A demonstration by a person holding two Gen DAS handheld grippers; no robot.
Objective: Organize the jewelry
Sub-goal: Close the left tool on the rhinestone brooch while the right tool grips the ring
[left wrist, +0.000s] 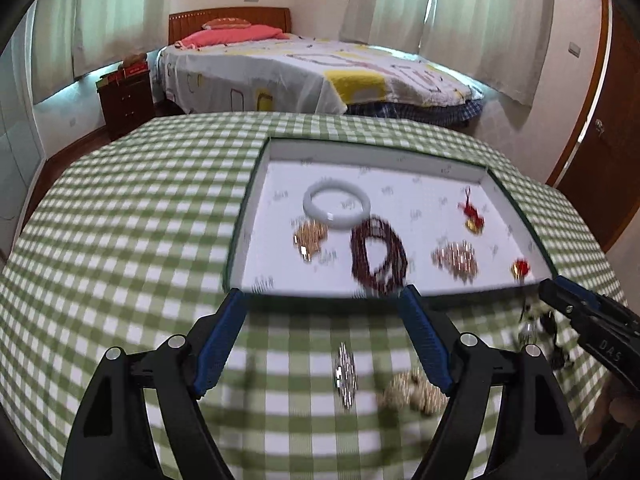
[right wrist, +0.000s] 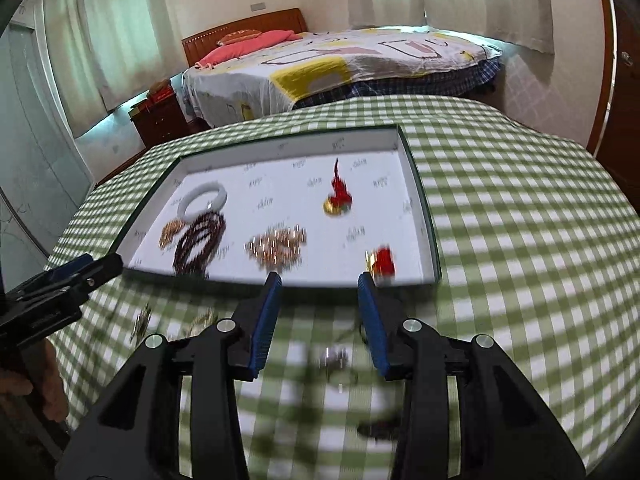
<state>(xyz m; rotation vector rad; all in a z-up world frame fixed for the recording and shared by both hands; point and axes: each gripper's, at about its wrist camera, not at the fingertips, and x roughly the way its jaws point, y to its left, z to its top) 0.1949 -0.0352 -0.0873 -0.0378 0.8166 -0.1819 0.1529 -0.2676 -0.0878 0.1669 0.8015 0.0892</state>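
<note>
With my left gripper (left wrist: 324,292) wide and empty, I'd pinch the light, limp silver chain (left wrist: 346,374) at its bunched middle.

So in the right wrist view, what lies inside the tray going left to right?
White bangle and gold piece at far left, then dark red bead string, rose-gold chain heap, red tasselled charm, small red and gold charm by the tray wall.
</note>
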